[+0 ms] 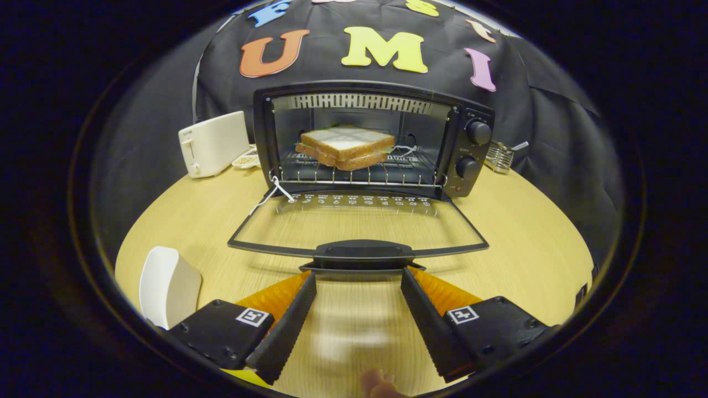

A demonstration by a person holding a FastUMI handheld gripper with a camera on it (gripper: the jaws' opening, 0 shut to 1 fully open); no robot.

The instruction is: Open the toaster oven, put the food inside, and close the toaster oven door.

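The toaster oven [374, 138] stands beyond the fingers on the wooden table [525, 243], its cavity facing them. A sandwich [345, 147] of white bread lies on the wire rack [354, 172] inside, roughly in the middle of the cavity. The glass door [359, 226] is swung fully down and lies flat toward the fingers, and its black handle [362, 253] sits just ahead of the fingertips, roughly level with them and centred on the gap between them. A white string [274, 193] hangs from the near left corner of the rack over the door's hinge edge. Two round knobs [478, 132] sit one above the other on the oven's right panel.

The gripper [358, 279] has its fingers spread wide, nothing between them, and the tips are close to the handle; whether they touch it I cannot tell.

Left of the oven stands a white toaster [213, 143], with a small dish [246, 160] between the two. A small wire basket [500, 156] sits right of the oven. A white curved object [166, 287] rests on the table just left of the left finger.
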